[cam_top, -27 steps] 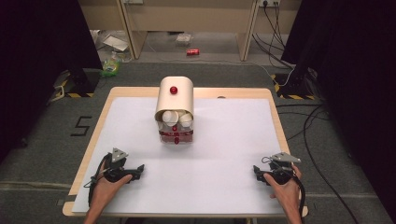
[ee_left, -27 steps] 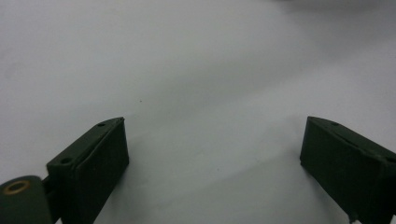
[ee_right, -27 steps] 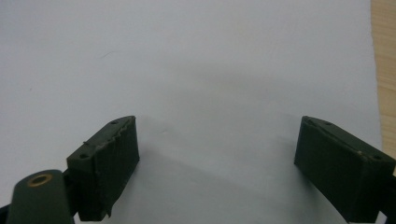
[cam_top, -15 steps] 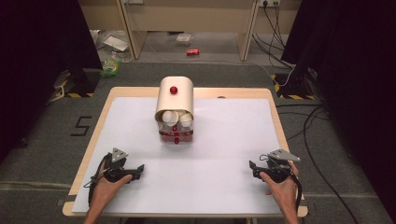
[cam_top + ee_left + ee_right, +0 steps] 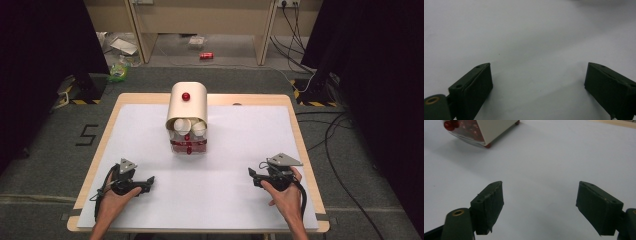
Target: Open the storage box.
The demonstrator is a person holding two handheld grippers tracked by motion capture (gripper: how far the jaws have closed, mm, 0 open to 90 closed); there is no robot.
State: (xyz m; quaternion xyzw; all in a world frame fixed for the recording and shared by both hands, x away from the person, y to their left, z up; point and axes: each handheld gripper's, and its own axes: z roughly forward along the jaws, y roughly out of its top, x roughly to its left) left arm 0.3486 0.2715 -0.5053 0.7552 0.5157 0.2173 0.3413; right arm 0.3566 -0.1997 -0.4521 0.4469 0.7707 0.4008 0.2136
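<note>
While the left gripper (image 5: 148, 181) is resting low on the white table cover (image 5: 235, 145) near the front-left corner, its jaws are gaping wide w/ nothing btwn them, and the left hand (image 5: 114, 197) is wrapping its handle. The right gripper (image 5: 254, 176) is sitting near the front-right edge in the right hand (image 5: 282, 192), jaws likewise spread wide & empty, angling toward the table's middle. Well apart from both, a cream box w/ a rounded top (image 5: 187, 105) is standing at centre-back, showing white cups (image 5: 182, 126) and a red knob (image 5: 186, 96).
</note>
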